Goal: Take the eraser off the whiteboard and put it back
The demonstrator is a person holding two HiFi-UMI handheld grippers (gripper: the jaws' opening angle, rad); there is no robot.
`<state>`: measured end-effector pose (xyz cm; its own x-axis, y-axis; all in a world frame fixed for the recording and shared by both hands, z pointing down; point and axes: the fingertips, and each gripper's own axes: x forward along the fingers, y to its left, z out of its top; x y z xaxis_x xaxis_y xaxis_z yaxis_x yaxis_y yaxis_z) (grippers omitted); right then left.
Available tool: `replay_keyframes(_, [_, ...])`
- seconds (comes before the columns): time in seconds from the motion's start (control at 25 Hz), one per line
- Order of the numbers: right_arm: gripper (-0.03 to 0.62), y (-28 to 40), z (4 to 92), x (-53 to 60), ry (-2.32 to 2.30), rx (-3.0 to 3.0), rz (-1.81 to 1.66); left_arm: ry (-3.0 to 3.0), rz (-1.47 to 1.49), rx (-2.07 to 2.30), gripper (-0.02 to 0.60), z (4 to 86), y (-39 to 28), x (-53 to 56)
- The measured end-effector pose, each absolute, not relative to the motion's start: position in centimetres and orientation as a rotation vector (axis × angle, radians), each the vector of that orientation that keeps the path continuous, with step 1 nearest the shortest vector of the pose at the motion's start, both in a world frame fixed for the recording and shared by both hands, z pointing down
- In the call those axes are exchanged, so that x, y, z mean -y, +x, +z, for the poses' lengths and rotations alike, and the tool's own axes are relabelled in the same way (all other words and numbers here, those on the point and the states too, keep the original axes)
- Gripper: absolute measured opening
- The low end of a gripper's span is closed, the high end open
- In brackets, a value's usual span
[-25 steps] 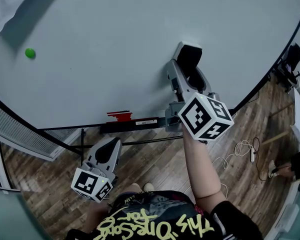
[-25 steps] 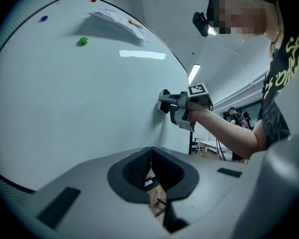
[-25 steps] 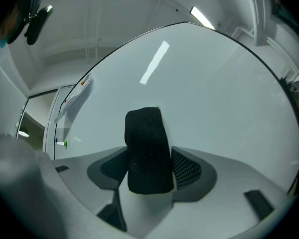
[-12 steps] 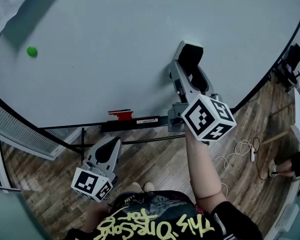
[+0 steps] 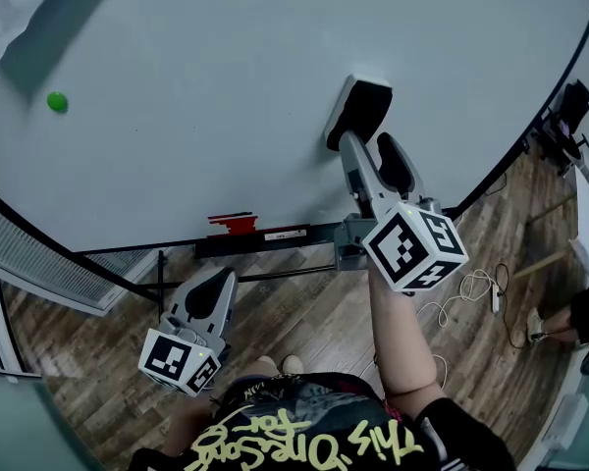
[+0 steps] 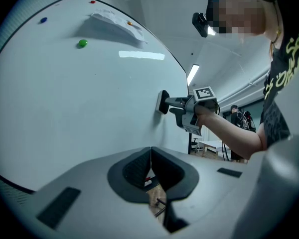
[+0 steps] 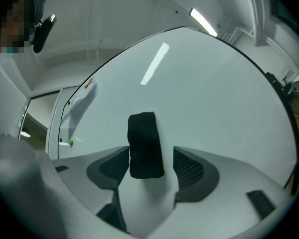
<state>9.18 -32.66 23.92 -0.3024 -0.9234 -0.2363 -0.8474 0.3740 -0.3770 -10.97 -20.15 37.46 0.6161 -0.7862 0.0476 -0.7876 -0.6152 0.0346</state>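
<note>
A black eraser [image 5: 358, 113] sits flat against the whiteboard [image 5: 206, 96], right of its middle. My right gripper [image 5: 365, 143] is just below it and open. In the right gripper view the eraser [image 7: 145, 144] stands between the jaws, close to the left one, with a clear gap to the right one. My left gripper [image 5: 216, 281] hangs low by the person's side, below the board's edge, shut and empty. From the left gripper view [image 6: 150, 151] the eraser [image 6: 163, 102] and the right gripper [image 6: 172, 103] show side-on at the board.
A green magnet [image 5: 57, 102] sticks to the board at the left, with a sheet of paper [image 5: 10, 8] above it. A marker tray [image 5: 275, 238] with a red marker [image 5: 234, 226] runs under the board. Cables [image 5: 471, 292] lie on the wooden floor.
My right gripper has drawn back a little down the board, so more of the eraser shows beyond its tips. The left gripper has not moved.
</note>
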Motion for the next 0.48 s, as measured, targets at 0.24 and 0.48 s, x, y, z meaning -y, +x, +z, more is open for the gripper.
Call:
replay_keyframes(0.24, [0.261, 9.7, 24.3, 31.6, -1.531, -2.233, -0.256, 2.784, 0.04, 1.347, 0.011, 37.2, -10.6, 20.3])
replay_keyframes(0.48, [0.261, 10.0, 24.6, 30.8, -1.498, -2.224, -0.274, 2.793, 0.04, 1.345, 0.011, 37.0, -10.3, 20.6])
